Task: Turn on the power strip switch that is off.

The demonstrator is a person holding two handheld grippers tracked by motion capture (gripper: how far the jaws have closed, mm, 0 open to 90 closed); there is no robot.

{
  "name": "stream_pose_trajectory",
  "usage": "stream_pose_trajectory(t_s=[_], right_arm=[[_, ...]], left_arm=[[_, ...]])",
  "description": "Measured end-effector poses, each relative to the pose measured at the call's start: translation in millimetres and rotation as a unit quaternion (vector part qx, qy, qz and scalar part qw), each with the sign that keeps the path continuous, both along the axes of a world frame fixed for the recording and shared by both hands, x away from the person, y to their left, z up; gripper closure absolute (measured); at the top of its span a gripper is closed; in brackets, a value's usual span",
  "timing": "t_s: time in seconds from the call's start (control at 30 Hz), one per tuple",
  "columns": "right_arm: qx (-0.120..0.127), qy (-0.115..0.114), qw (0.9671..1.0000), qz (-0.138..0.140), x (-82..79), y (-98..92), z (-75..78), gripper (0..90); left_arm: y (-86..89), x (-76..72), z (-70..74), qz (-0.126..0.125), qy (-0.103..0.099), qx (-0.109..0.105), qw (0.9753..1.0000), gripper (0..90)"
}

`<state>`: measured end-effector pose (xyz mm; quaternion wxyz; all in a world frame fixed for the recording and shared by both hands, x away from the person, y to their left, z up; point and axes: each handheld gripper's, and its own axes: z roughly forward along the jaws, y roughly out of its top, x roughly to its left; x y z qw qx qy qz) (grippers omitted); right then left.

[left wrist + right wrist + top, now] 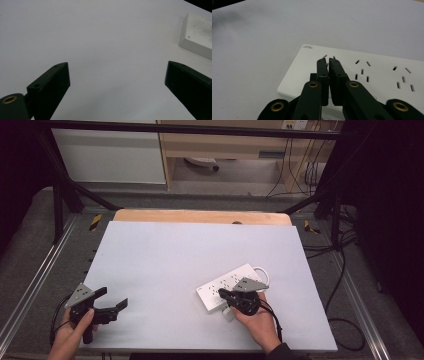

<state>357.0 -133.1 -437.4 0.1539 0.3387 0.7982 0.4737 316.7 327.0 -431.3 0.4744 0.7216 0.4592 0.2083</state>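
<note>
On the near right of the white surface (pixel 165 255), from the high view, a white power strip (pixel 225 285) lies slantwise, with the right tool (pixel 223 294) over its near end and the left tool (pixel 114 300) spread at near left. In the left gripper view, its jaws stand wide apart over bare surface, the strip's corner at far right. In the right gripper view, the jaws are pressed together, pinching nothing, just above the slotted strip.

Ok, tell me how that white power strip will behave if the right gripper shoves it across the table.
The power strip is a flat, rigid-looking block lying low, so it would probably slide rather than tip. The table looks smooth, so little should resist it. Its white cable loops off the far end and may drag or swing it round. The right gripper, jaws together, sits above its near end.
</note>
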Motion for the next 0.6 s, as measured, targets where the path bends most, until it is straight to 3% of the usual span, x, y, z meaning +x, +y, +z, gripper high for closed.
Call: stream_pose_trajectory(t_s=[0.6], right_arm=[[-0.017,0.003,0.9998,0.003,-1.8,-0.2,-6.0,90.0]], left_arm=[[0.0,-0.2,0.2,-0.002,-0.003,0.003,1.0000,5.9]])
